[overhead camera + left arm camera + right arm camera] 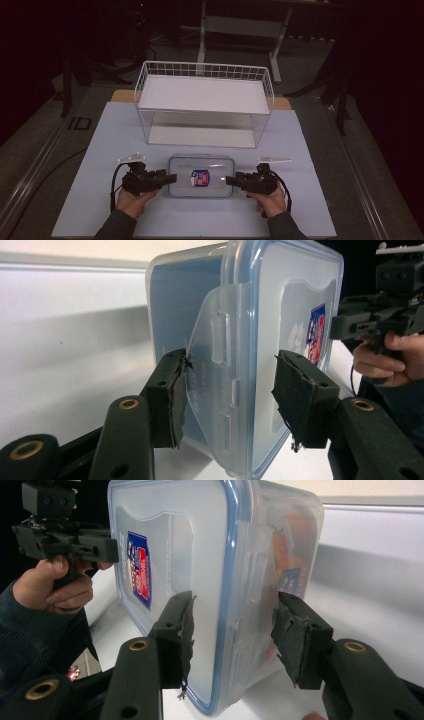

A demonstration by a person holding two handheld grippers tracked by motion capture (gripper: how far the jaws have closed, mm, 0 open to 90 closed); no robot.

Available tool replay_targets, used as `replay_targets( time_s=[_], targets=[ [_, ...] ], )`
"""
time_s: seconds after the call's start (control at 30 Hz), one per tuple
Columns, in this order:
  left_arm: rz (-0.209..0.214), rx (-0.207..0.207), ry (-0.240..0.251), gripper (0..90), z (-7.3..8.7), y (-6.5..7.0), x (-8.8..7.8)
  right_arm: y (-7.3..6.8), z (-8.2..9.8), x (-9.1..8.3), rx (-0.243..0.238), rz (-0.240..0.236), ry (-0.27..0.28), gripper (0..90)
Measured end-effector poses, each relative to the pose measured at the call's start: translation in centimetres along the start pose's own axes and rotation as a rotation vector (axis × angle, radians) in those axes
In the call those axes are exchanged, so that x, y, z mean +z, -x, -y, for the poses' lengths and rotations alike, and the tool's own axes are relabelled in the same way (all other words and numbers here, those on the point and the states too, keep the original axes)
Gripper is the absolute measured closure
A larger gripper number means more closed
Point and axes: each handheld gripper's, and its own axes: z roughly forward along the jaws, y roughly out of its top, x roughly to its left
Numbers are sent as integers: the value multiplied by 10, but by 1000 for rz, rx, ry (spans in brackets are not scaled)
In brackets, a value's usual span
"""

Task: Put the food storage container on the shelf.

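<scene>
A clear plastic food container [201, 176] with a blue-rimmed lid lies flat on the pale sheet covering the table [310, 200], just in front of a white wire basket [205, 102] that stands at 12 o'clock from it. The left gripper [170, 178] comes in from 9 o'clock of the container and the right gripper [231, 180] from 3 o'clock, so the box sits directly between the two, each held level by a hand [131, 201].

In the left gripper view, the jaws straddle the container's [260, 340] short end, over the hinged latch flap [212, 370]. The left pad [175, 400] touches the flap's edge and the right pad [300, 395] sits just at the lid's face; the jaws are drawn in as far as they go and clamp the container's end.

In the right gripper view, the jaws bracket the opposite end of the container [200, 570]. One pad [181, 635] lies against the lid, while the other pad [295, 635] stands just beside the box wall with a narrow gap showing, so this pair is not pressing.

A sticker [199, 178] in red, white and blue sits on the lid, slightly toward 9 o'clock of its middle. Its writing is too small and blurred to read. Something orange shows dimly through the wall [295, 545], along with a small blue label whose text cannot be made out.
</scene>
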Motion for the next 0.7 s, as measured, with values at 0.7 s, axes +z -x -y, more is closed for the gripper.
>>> replay_targets(
  time_s=[0.7],
  targets=[
    [7,35,57,484,-9,12,-11,-16,-9,-11,-51,6,84,516]
  ],
)
